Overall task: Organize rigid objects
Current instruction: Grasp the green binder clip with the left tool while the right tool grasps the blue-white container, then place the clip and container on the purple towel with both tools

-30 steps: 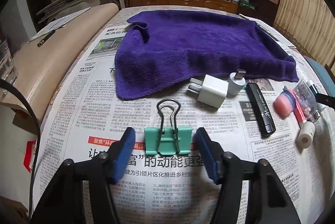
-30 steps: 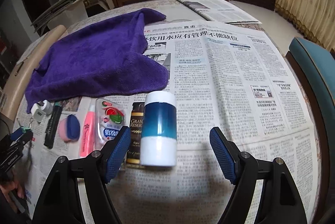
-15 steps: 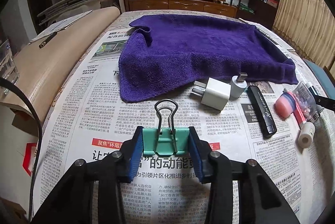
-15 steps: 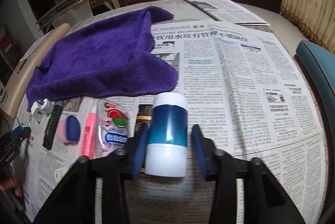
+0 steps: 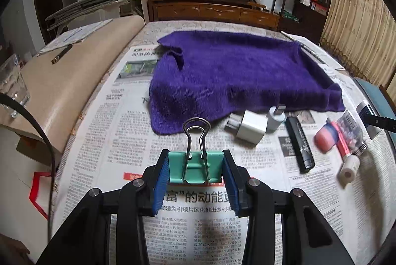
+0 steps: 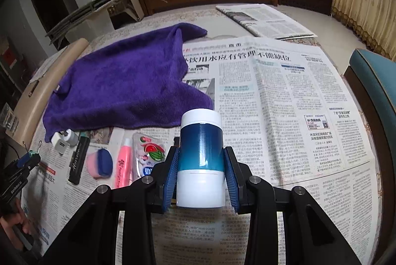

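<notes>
The left gripper (image 5: 195, 172) pinches a green binder clip (image 5: 195, 167) above the newspaper (image 5: 111, 131). Still lying in a row by the purple towel (image 5: 235, 71) are a charger (image 5: 250, 127), black bar (image 5: 299, 141) and pink tube (image 6: 122, 163). The right gripper (image 6: 201, 177) clamps a blue-and-white bottle (image 6: 201, 158). Nothing looks sorted yet; most remains.

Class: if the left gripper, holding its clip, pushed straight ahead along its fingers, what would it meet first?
Probably the purple towel: its near edge lies straight beyond the left gripper and the green binder clip. Depth is uncertain.
</notes>
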A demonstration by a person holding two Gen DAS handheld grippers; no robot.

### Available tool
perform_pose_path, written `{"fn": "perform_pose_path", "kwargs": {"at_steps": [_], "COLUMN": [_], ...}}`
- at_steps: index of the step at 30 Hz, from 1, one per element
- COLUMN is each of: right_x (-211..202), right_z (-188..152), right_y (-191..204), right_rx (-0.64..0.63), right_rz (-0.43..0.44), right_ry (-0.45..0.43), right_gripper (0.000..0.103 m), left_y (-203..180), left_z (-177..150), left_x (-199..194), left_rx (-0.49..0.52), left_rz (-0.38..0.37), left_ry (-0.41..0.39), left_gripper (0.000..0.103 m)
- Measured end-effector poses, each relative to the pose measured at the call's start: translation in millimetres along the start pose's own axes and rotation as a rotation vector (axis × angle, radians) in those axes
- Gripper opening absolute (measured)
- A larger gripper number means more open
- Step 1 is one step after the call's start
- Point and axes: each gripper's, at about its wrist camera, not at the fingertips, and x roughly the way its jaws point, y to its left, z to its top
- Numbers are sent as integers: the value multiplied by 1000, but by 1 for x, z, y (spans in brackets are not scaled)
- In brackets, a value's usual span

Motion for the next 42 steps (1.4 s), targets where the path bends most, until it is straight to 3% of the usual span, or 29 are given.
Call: {"fn": "perform_pose_path", "kwargs": {"at_steps": [10,17,26,29,35,42], "right_x": [-9,19,99,125,161,166], "right_z": [33,86,142,153,165,166], "right_y": [33,75,115,124,138,144], "right_rx": [12,-17,-63,-75,-135,-203], "right_rz": [81,153,168,155,115,85], "right_ry": [-44,-53,12,47,108,119], "right_gripper": [36,36,36,36,36,36], "left_y": [17,12,-7,-21,-38,-39], "left_z": [43,91,163,182,190,186], "left_x": [-16,-6,65,101,156,180], "left_rx": [-42,-23,-1,18,42,65], "left_rz": [-60,-61,-93,-117,-117,-74], "left_ry": [-36,-57,-34,11,102,162], "left_gripper": [39,39,39,39,39,39]}}
